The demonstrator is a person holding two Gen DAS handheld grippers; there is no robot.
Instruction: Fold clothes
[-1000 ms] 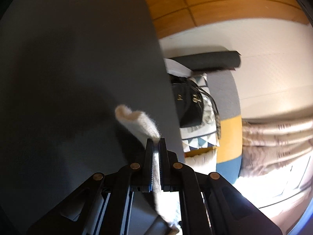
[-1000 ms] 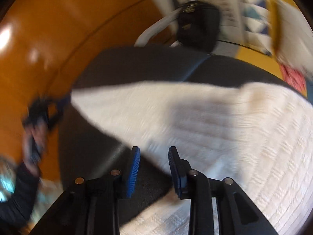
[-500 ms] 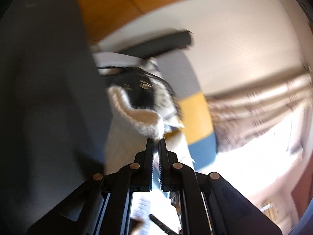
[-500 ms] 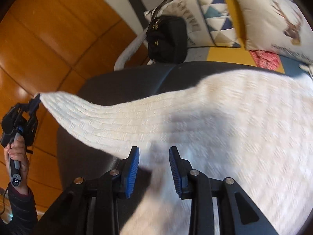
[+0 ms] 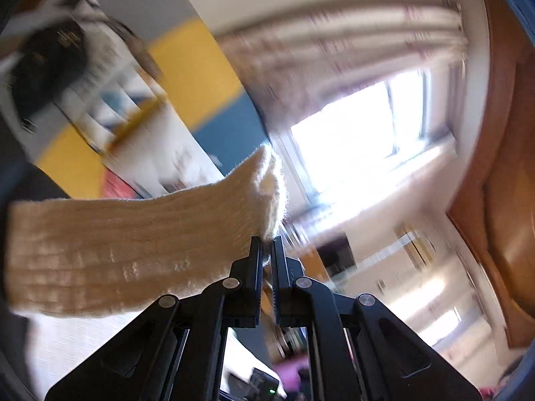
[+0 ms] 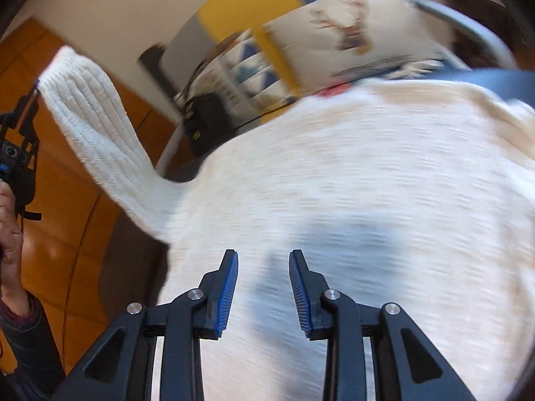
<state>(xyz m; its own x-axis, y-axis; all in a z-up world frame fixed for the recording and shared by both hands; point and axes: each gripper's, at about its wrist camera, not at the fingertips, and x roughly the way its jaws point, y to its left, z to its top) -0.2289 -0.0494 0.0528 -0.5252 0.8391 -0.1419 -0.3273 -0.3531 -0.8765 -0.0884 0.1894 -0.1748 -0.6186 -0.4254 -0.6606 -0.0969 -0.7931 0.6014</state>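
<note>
A cream knit sweater [image 6: 367,183] lies spread over a dark round seat [image 6: 133,260]. One sleeve [image 6: 100,140] is lifted up and out to the left. My left gripper [image 5: 266,244] is shut on the cuff of that sleeve [image 5: 133,244], and the knit trails away to the left in the left wrist view. In the right wrist view that same gripper [image 6: 33,93] shows at the far left, held by a hand [image 6: 8,234]. My right gripper [image 6: 263,260] hovers over the sweater's body with its jaws apart and nothing between the blue pads [image 6: 229,287].
A black handbag [image 6: 207,123] and patterned cushions [image 6: 361,36] lie on a yellow and blue surface beyond the seat. An orange wooden floor [image 6: 67,200] runs along the left. A bright window [image 5: 361,127] and curtains fill the left wrist view.
My left gripper has swung up and away from the seat with the cuff, pulling the sleeve out straight. My right gripper has moved over the sweater's body.
</note>
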